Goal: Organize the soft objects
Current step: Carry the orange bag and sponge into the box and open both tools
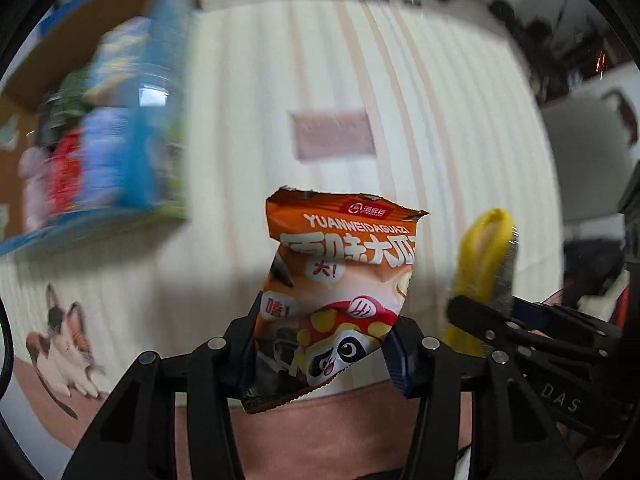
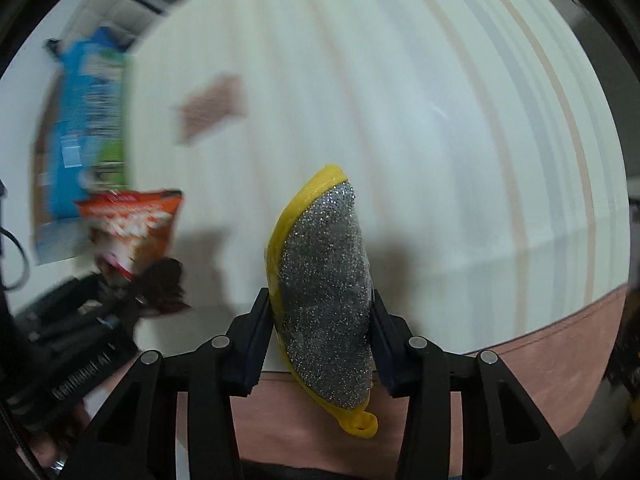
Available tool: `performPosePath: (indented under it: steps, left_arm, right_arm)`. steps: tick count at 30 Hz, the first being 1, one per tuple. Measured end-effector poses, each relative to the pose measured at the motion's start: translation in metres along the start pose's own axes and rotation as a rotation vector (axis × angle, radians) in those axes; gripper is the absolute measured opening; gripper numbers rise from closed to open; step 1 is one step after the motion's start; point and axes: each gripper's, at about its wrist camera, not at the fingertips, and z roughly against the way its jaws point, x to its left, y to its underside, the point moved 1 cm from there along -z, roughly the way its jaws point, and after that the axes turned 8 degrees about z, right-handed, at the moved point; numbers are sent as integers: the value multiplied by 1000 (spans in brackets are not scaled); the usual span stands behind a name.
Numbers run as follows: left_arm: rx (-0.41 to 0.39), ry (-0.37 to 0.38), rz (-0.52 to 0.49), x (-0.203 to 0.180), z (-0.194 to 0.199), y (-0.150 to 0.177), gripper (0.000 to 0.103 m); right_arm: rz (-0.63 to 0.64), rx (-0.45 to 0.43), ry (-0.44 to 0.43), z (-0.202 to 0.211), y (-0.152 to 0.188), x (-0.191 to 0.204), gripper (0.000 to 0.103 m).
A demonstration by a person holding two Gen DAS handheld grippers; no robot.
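With both grippers loaded and lifted off the striped cloth (image 1: 400,92), I read the scene from the left. At the far left sits an open cardboard box (image 1: 52,64) already stuffed with blurred packets; a tall blue pack (image 1: 160,92) stands at its near side. It looks like the collecting place, though that is my judgement.

My left gripper (image 1: 320,344) is clamped on an orange sunflower-seed snack bag (image 1: 340,280), pinched at its lower half, so the bag stands up between the pads with its torn top edge pointing away from me. The box lies up and to the left of this gripper, and the left hand is plainly the nearer one to it.

Further right, my right gripper (image 2: 318,332) is clenched on a yellow-backed, silver-glitter scrubbing sponge (image 2: 324,296). Its long axis runs along the fingers, and a yellow loop hangs below the pads. From this hand the box lies well off to the left, beyond the snack bag.

So the coming move turns on leftward travel: snack bag first, I think, then the sponge, to keep the grippers from crossing.
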Motion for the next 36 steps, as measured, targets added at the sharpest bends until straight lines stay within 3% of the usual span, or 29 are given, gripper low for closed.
performPosePath:
  steps: [5,9,15,21,29,36]
  left_arm:
    - [-148,20,47,77,92,-7,48]
    - [-171,2,88,150,132,-33,48]
    - [-120,-88,160,247,119,-89,48]
    - [16,-123,234,328,85,-165,48]
    - [94,-180,193,357,45,-208,48]
    - [183,-163,185,368,16,-218,49]
  right_arm:
    - [109,-98,-91,49,-24,99,47]
    - [176,-131,-162,64,-48,185,47]
    - [200,-123,-257,30,-92,311,47]
    - [126,-37,-361,-41,-124,384,47]
    - [57,31,-377,-116,-147,423,47]
    - [70,104,-322,-171,-160,454,52]
